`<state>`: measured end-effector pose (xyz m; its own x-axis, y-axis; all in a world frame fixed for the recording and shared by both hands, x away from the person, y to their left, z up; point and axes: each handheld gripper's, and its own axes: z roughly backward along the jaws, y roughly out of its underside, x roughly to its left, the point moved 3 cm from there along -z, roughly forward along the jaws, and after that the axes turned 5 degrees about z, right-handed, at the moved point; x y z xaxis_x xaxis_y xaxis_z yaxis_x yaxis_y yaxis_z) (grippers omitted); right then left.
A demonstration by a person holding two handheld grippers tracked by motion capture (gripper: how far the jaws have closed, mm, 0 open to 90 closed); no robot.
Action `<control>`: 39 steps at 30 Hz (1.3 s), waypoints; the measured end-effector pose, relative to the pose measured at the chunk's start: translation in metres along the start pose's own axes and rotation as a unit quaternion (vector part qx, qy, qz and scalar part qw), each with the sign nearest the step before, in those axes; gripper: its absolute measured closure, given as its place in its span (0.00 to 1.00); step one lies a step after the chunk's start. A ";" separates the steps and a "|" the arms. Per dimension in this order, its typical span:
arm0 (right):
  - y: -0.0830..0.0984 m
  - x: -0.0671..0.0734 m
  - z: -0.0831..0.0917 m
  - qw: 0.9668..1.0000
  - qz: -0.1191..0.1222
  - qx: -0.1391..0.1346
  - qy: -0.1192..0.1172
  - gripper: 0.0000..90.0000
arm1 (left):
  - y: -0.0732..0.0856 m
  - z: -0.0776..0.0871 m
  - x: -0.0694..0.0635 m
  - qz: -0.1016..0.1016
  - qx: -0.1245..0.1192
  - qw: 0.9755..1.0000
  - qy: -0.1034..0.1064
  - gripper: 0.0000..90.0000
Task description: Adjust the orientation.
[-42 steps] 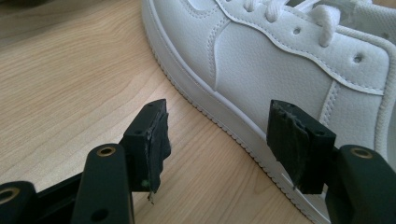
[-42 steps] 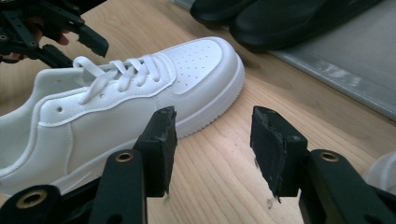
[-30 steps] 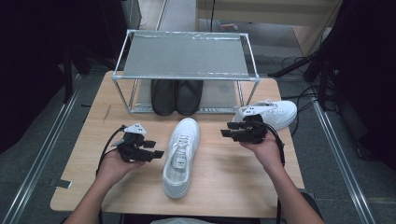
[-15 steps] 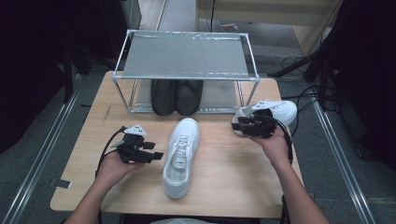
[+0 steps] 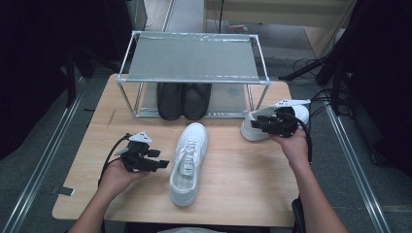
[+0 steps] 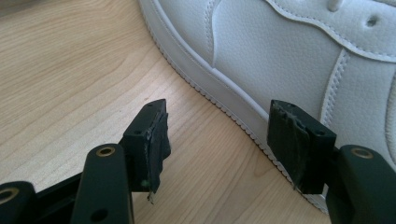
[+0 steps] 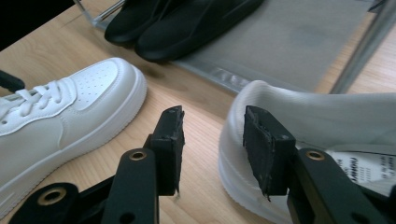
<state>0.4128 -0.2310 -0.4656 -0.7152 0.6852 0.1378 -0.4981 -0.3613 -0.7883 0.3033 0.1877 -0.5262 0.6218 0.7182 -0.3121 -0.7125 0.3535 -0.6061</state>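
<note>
The right tongs (image 5: 266, 124) are at the heel of a white shoe (image 5: 297, 112) that sits at the right side of the table (image 5: 243, 194), next to the rack (image 5: 194, 80). Their jaws have just been closing, 1 on each side of the heel wall, but they do not pinch it yet. Next they should squeeze and lift. The left tongs (image 6: 219, 149) wait released beside the other white shoe (image 5: 187, 162).

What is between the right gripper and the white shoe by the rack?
Nothing visible: the right gripper, jaws just closing, is already at the heel of the far white shoe, only bare table in its gap.
</note>
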 end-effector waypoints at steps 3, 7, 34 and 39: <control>0.001 -0.004 0.000 1.000 -0.002 0.003 0.009 0.65 | 0.001 0.000 0.000 0.002 0.001 1.000 -0.001 0.44; 0.004 -0.013 -0.015 0.999 -0.009 0.033 0.008 0.66 | 0.001 -0.001 0.001 0.003 0.004 1.000 0.001 0.43; 0.012 -0.007 -0.061 0.992 0.027 0.125 -0.009 0.86 | 0.002 0.001 0.006 0.011 0.002 1.000 0.001 0.43; 0.009 -0.001 -0.051 0.991 0.048 0.124 0.003 0.85 | 0.000 0.000 0.007 0.007 0.003 1.000 -0.001 0.44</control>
<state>0.4336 -0.2027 -0.5029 -0.7620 0.6442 0.0654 -0.5339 -0.5678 -0.6265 0.3073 0.1926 -0.5279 0.6110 0.7240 -0.3202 -0.7235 0.3466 -0.5970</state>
